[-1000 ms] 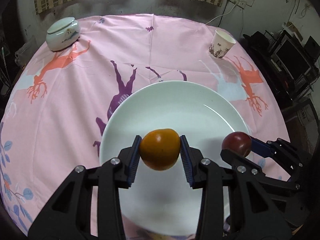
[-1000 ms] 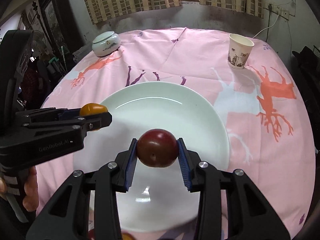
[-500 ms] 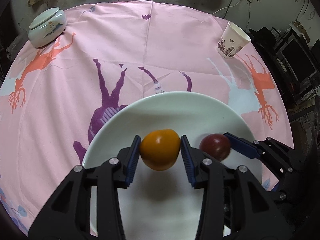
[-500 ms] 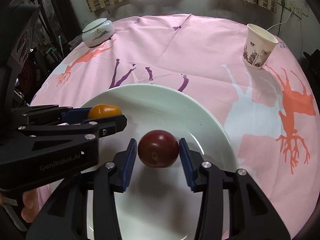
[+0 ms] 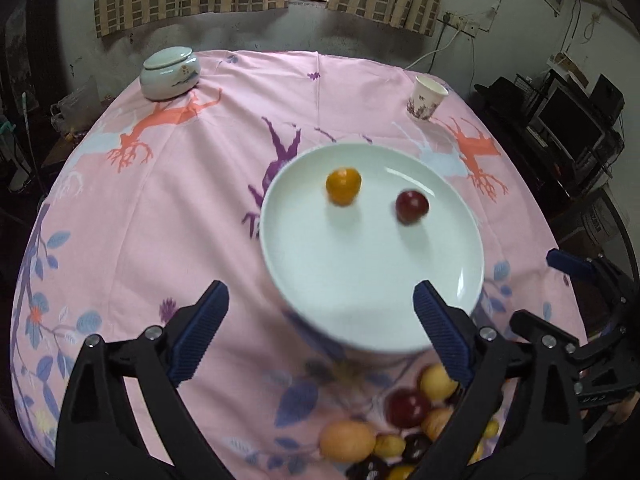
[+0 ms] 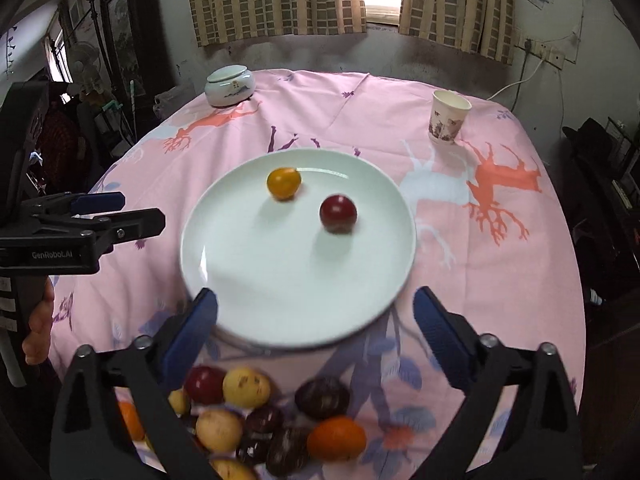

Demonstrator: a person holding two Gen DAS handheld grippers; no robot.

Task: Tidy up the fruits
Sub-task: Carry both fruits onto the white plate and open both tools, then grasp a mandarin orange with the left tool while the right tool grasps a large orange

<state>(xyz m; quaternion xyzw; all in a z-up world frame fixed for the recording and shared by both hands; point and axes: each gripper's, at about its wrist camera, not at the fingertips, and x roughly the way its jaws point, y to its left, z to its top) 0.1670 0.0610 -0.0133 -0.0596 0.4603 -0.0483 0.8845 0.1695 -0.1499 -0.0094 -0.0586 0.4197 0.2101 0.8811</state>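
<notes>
Resting on the plate are two fruits: an orange one and a dark red one, side by side but not touching, both beyond the fingertips of either gripper. Left gripper: fingers spread wide, nothing between them; the plate's near rim lies in the gap between the blue pads. Right gripper: fingers likewise wide apart and empty, plate's near edge just ahead of and between the tips. From the right wrist view, orange fruit sits ahead and slightly left of the gap's centre, red fruit ahead and slightly right of it. Loose fruit pile lies on the cloth below and behind the right fingertips, nearer the camera than the plate: yellow, dark red and orange pieces, blurred. Same pile shows under the left gripper's right finger. Far ahead of the fingers: lidded jar to the left, paper cup to the right, both upright, well apart from the plate.
</notes>
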